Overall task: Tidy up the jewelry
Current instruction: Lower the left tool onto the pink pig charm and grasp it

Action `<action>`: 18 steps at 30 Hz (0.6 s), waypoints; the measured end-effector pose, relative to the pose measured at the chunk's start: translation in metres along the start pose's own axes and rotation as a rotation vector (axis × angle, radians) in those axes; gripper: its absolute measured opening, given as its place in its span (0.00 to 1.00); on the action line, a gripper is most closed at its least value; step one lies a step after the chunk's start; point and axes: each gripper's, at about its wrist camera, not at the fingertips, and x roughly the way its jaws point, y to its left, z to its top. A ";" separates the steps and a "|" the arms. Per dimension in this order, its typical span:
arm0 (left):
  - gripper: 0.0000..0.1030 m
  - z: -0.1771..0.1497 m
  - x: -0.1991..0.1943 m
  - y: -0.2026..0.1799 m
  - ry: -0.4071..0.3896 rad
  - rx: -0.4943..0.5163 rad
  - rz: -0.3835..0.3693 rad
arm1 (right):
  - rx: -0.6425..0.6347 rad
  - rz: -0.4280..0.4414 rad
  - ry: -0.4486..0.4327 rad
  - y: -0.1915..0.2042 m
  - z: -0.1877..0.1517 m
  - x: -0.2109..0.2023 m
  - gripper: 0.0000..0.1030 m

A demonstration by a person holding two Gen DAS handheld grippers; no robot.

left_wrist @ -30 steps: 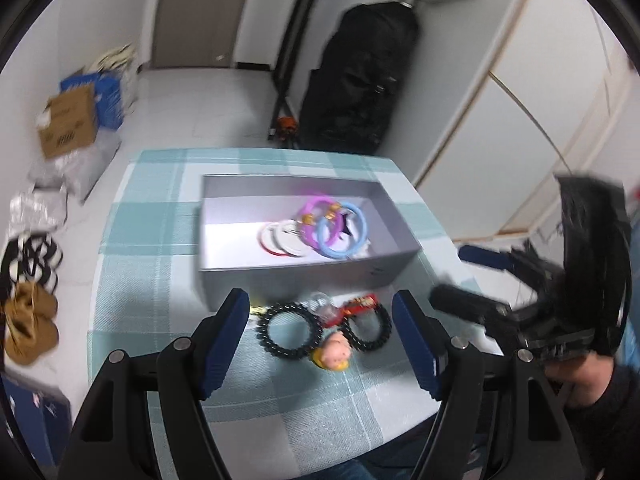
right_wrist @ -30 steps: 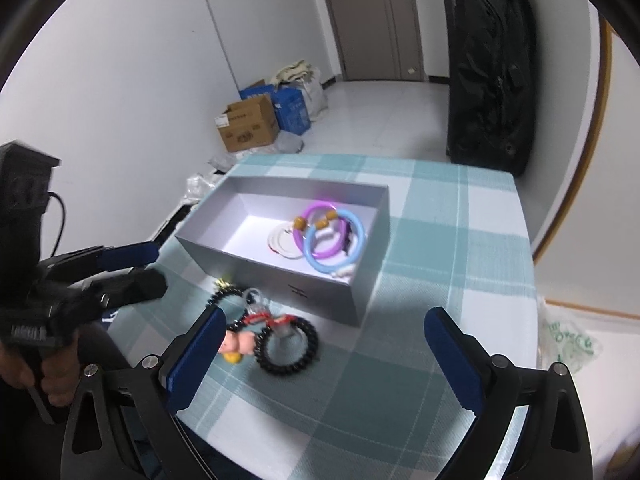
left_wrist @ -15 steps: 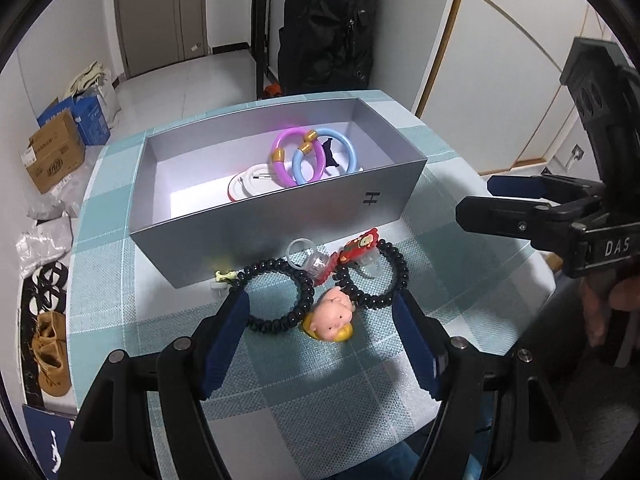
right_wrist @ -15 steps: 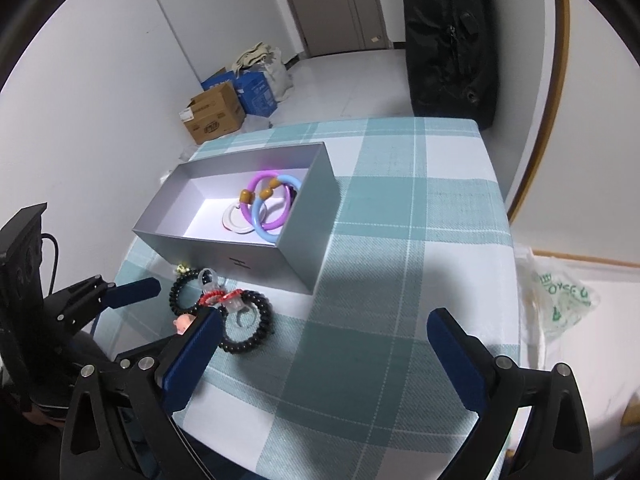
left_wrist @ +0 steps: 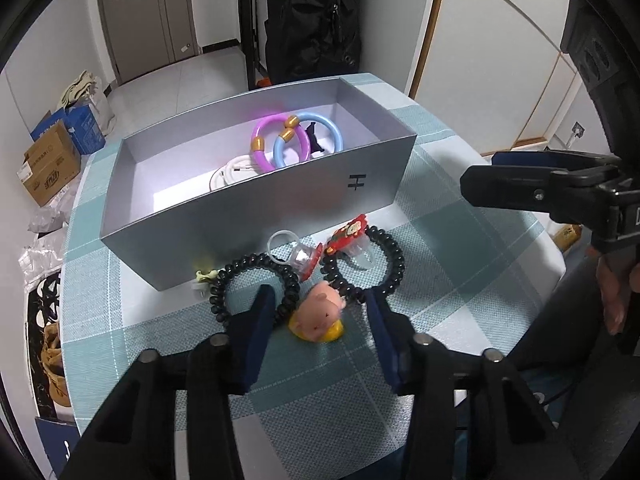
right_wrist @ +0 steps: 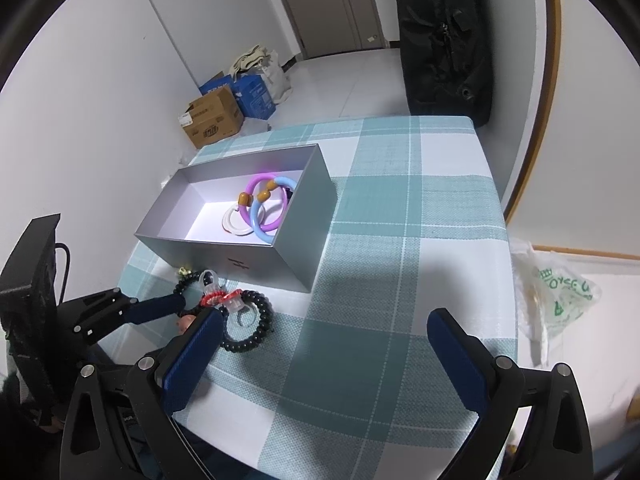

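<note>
A grey box [left_wrist: 240,216] [right_wrist: 288,248] on the checked tablecloth holds a purple bangle [left_wrist: 264,140], a blue bangle [left_wrist: 332,132] and a white bangle [left_wrist: 232,172]. In front of it lie two black bead bracelets [left_wrist: 224,292] [left_wrist: 396,264], a clear ring [left_wrist: 284,240], a red charm [left_wrist: 348,236] and a pink pig figure [left_wrist: 320,312]. My left gripper [left_wrist: 320,320] is half open, its fingers on either side of the pig figure, not closed on it. My right gripper [right_wrist: 324,344] is wide open and empty above the cloth to the right of the jewelry.
The tablecloth [right_wrist: 420,240] reaches the table edges on all sides. A black bag [right_wrist: 440,32] stands behind the table. Cardboard boxes [right_wrist: 212,120] sit on the floor at the left. A plastic bag [right_wrist: 560,288] lies on the floor at the right.
My left gripper has moved down and forward to the pig figure and its fingers have narrowed. My right gripper has pulled back to the right and stays open.
</note>
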 end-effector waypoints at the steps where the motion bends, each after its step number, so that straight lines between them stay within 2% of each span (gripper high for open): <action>1: 0.30 0.002 0.001 -0.001 0.001 0.001 0.000 | 0.002 0.000 0.000 0.000 0.000 0.000 1.00; 3: 0.19 0.002 0.003 -0.002 0.010 0.006 0.002 | 0.007 0.001 0.001 -0.001 0.000 0.000 1.00; 4: 0.17 0.002 0.004 -0.002 0.013 0.008 0.009 | 0.008 0.001 0.001 -0.001 0.000 0.000 1.00; 18: 0.17 0.006 -0.001 -0.006 0.027 0.004 -0.031 | 0.023 0.003 0.000 -0.002 0.001 -0.002 1.00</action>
